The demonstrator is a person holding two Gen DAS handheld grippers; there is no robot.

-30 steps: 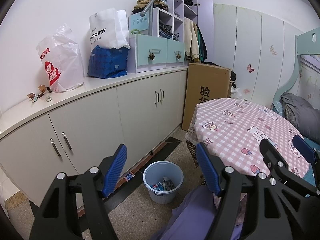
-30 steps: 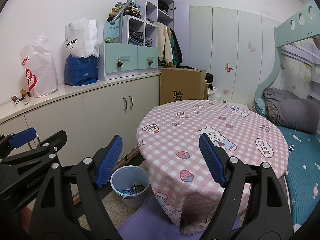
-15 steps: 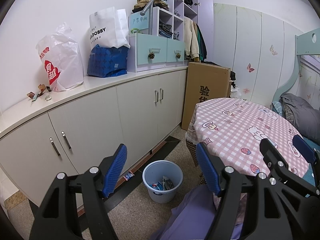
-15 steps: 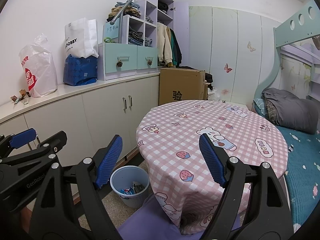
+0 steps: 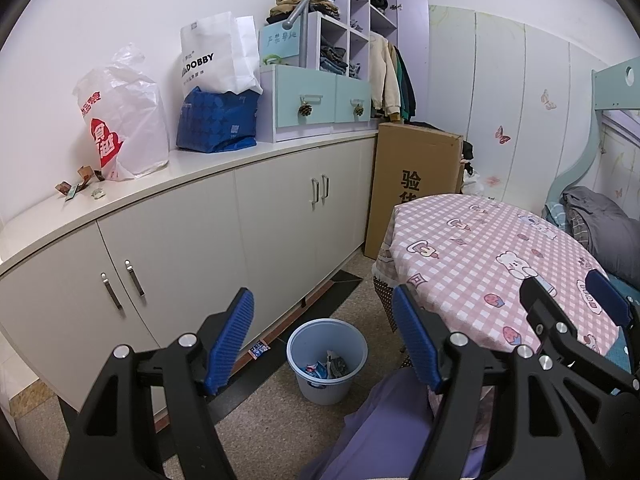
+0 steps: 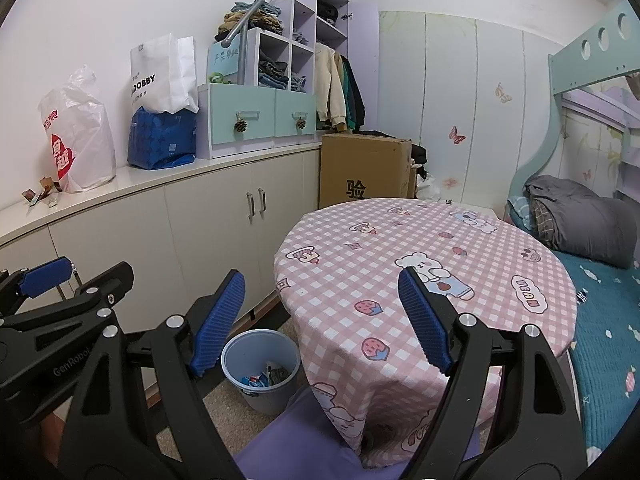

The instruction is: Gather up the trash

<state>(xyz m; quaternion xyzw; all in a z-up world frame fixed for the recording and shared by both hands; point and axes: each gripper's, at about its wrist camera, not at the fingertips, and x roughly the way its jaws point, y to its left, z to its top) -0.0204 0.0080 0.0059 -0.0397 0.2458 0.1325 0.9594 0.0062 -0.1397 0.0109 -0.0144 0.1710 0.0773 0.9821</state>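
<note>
Left gripper (image 5: 322, 334): fingers spread wide, nothing between the blue ribbed pads. It occupies the lower centre of the left wrist view, raised above the floor. The right wrist view shows it again at the lower left edge of the frame.

Right gripper (image 6: 320, 318): fingers spread wide, nothing held. It fills the lower centre of the right wrist view, in front of the round table (image 6: 460, 248). In the left wrist view, part of it appears at the lower right of the frame.

Waste bin (image 5: 327, 360): light blue plastic, standing upright on the speckled floor between the cabinet row (image 5: 200, 248) and the table. It lies lower centre in the left wrist view, framed between the left gripper's pads. Wrappers (image 5: 328, 367) lie in its bottom. In the right wrist view the bin sits lower left of centre, just beside the hanging tablecloth.

Loose trash:
- Small scraps (image 5: 80, 186) lie on the countertop, centre left of the left wrist view, just beside the white plastic bag (image 5: 124, 120) with red print.
- A small blue-printed wrapper (image 5: 259, 348) lies on the floor at the cabinet base, just left of the bin.

Other items on the countertop, upper left to upper centre: a white paper bag (image 5: 216, 56) resting on a blue bag (image 5: 218, 120), then a mint drawer unit (image 5: 316, 100) with shelves of clothes above it. A cardboard box (image 5: 416, 184) stands on the floor behind the table. The tabletop carries a pink checked cloth.
</note>
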